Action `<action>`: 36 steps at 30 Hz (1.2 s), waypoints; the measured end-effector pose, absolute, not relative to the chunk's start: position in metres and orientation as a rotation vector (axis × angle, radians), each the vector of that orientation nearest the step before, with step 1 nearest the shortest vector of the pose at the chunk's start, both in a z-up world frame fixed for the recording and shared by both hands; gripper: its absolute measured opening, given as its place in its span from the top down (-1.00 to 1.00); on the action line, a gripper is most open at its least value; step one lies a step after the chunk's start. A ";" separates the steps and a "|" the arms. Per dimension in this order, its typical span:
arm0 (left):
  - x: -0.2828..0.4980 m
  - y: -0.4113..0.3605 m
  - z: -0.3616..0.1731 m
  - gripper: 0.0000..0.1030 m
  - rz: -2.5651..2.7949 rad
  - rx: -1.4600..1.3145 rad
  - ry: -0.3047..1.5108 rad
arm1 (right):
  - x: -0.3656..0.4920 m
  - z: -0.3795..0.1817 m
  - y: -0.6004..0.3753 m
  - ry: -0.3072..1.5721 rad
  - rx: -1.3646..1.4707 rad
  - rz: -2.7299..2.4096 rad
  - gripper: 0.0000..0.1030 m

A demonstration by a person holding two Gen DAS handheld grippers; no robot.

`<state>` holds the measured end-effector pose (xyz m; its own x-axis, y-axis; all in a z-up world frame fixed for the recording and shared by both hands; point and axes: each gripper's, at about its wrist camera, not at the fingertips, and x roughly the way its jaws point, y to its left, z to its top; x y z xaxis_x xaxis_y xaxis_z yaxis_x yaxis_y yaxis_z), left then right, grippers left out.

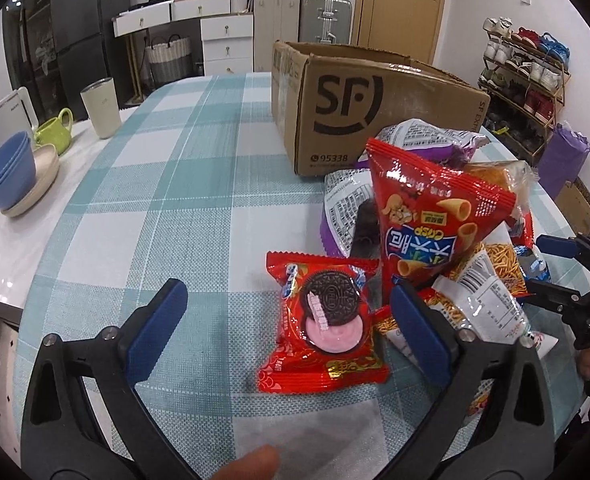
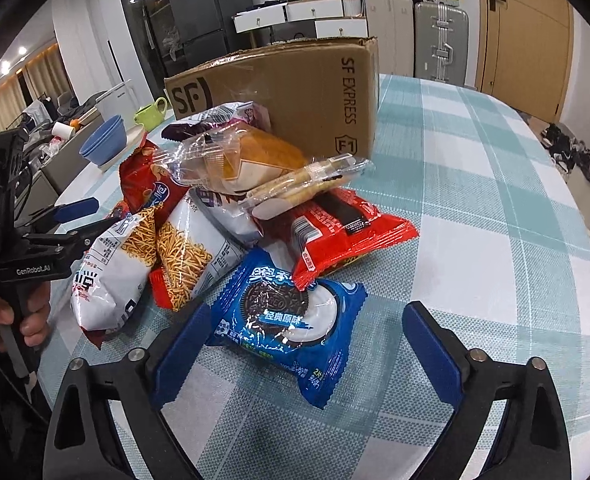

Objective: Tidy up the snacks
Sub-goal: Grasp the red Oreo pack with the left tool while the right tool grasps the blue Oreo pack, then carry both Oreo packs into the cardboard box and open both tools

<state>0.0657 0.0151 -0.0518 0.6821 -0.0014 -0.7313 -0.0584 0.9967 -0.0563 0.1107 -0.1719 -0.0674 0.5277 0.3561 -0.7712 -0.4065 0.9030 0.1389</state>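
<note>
Two grippers hover over snacks beside a cardboard box point(image 1: 375, 108); left gripper point(image 1: 289, 316), jaws spread, straddles a red cookie packet point(image 1: 323, 324); right gripper point(image 2: 307, 344), jaws spread, straddles a blue cookie packet point(image 2: 291, 320).

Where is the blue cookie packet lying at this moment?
In the right wrist view, the blue cookie packet lies flat on the checked tablecloth between the open right gripper fingers, its far edge tucked under the red snack bag.

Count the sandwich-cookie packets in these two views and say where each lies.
2. The red cookie packet lies between the left gripper fingers; the blue cookie packet lies between the right gripper fingers. The snack pile may hide more.
</note>
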 end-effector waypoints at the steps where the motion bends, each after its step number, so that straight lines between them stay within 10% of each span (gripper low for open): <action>1: 0.068 0.016 -0.055 -0.76 0.030 -0.078 0.835 | 0.112 -0.068 -0.172 0.911 -0.063 0.455 -0.84; 13: 0.075 0.018 -0.066 0.17 -0.092 -0.121 0.889 | 0.108 -0.067 -0.165 0.910 -0.075 0.480 -0.40; 21: 0.068 0.018 -0.063 0.19 -0.101 -0.144 0.881 | 0.093 -0.062 -0.171 0.875 -0.055 0.494 0.05; 36: 0.049 0.020 -0.050 0.19 -0.084 -0.163 0.836 | 0.062 -0.048 -0.201 0.812 -0.015 0.486 0.13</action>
